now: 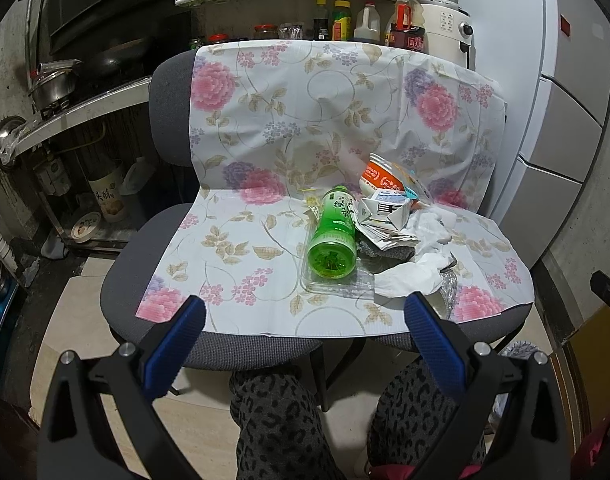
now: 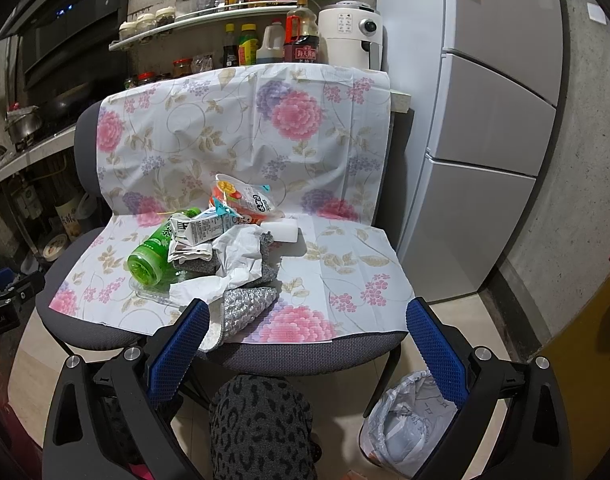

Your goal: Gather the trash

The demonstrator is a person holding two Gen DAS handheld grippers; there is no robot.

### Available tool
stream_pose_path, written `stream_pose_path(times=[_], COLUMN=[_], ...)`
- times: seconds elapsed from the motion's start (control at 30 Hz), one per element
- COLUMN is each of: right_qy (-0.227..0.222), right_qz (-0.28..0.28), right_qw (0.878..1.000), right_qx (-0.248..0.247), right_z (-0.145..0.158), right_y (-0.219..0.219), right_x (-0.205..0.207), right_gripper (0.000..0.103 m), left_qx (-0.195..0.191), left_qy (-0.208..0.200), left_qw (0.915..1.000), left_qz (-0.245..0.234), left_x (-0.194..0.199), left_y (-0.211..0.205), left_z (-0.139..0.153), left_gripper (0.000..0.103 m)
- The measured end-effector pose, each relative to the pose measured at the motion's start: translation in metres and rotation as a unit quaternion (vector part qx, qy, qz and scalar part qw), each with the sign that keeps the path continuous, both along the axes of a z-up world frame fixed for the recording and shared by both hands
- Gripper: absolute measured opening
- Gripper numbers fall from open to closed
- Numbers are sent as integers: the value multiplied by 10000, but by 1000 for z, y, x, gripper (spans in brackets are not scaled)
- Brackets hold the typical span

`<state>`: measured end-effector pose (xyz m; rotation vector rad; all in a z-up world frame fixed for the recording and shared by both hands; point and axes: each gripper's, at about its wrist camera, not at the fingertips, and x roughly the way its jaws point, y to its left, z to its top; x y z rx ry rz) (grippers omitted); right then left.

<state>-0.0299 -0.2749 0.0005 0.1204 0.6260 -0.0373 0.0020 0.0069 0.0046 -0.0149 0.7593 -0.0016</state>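
Both grippers idle: left gripper (image 1: 305,316) and right gripper (image 2: 307,320) had fingers spread wide, nothing held. Trash pile sat mid-frame on the floral cloth (image 1: 265,120): green bottle (image 1: 332,236) on its side, carton (image 1: 385,208), crumpled paper (image 1: 413,272), possibly a snack cup (image 1: 381,180). Lined bin (image 2: 409,420) was lower right of the right wrist view.

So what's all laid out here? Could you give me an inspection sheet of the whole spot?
Surface: grey chair draped with a flowered sheet.
Job's things: green bottle lying down, flattened carton, crumpled paper, noodle cup, silver pad at the seat's front edge, white block; lined bin on the floor by the chair.
Clutter: sauce bottles and jars behind the chair.
Claws: left claw and right claw both open, holding nothing.
Cables: nothing seen.
Surroundings: fridge, stove, white appliance.
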Motion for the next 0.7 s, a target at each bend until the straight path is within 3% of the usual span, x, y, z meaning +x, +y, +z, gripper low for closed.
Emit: stream_pose_path(times=[0.7], right_qy=[9], right_qz=[19], right_qw=[10000], right_qx=[45], right_z=[-2], right_y=[1], right_x=[1], right_gripper=[97], left_qx=[-28], left_qy=[26], left_qw=[10000], left_qz=[18], left_x=[2], left_y=[3], left_z=[4], left_gripper=[97])
